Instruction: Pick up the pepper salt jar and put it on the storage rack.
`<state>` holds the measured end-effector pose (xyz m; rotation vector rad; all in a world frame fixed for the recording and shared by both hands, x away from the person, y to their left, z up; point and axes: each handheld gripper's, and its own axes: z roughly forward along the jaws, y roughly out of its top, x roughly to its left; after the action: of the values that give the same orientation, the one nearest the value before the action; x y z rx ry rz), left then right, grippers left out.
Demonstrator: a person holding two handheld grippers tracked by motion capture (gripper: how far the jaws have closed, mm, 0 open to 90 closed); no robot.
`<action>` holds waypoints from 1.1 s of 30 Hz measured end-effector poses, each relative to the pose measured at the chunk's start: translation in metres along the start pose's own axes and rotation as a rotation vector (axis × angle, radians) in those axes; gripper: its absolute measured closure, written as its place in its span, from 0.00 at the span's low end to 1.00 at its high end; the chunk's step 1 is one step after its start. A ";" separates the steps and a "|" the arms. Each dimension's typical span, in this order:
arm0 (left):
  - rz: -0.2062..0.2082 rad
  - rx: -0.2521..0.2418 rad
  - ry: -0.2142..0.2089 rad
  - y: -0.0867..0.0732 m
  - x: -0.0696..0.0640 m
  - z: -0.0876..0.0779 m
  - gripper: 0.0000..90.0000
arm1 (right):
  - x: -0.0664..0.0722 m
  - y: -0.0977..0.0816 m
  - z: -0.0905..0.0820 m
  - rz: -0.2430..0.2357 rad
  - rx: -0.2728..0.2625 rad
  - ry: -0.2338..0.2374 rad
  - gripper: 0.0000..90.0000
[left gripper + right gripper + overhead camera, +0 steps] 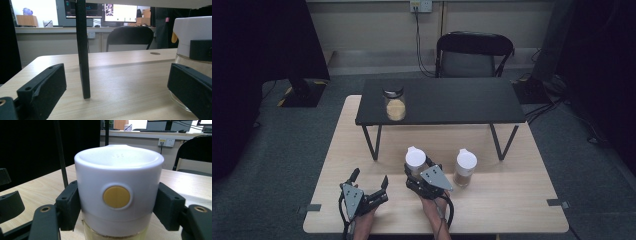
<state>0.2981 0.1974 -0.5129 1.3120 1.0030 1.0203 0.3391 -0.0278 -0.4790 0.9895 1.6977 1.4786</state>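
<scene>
While the right gripper [422,169] pinches the nearer white-capped jar [119,195] just under its cap, one pad [68,205] pressed to each side, the jar stands on the light wooden table [512,200] near the person's edge. The left gripper [370,179] rests beside it with its jaws spread wide and nothing between them. To carry out the grasp well, the person would likely keep the jar upright and lift it straight, since the pads sit high on the cap (where a tilt could let the glass body swing). Slightly farther right, a second white-capped jar [465,168] holding brownish contents stands close, so the lift should stay clear of it. Beyond both, a low black shelf [442,102] on thin legs spans the table, bearing a dark-lidded glass jar [395,104] at its left. Behind it stands a black folding chair [473,54].
</scene>
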 end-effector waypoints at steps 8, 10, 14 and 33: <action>0.000 0.000 0.000 0.000 0.000 0.000 0.02 | -0.001 0.006 -0.005 0.002 -0.009 -0.002 0.33; 0.000 0.000 0.000 0.000 0.000 0.000 0.02 | -0.001 0.008 -0.007 0.004 -0.013 0.001 0.33; 0.000 0.000 0.000 0.000 0.000 0.000 0.02 | -0.001 0.014 -0.011 -0.001 -0.019 0.006 0.33; 0.000 0.000 0.000 0.000 0.000 0.000 0.02 | 0.005 0.040 -0.027 -0.043 -0.044 0.023 0.33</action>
<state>0.2982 0.1974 -0.5129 1.3124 1.0032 1.0205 0.3180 -0.0338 -0.4360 0.9105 1.6849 1.4982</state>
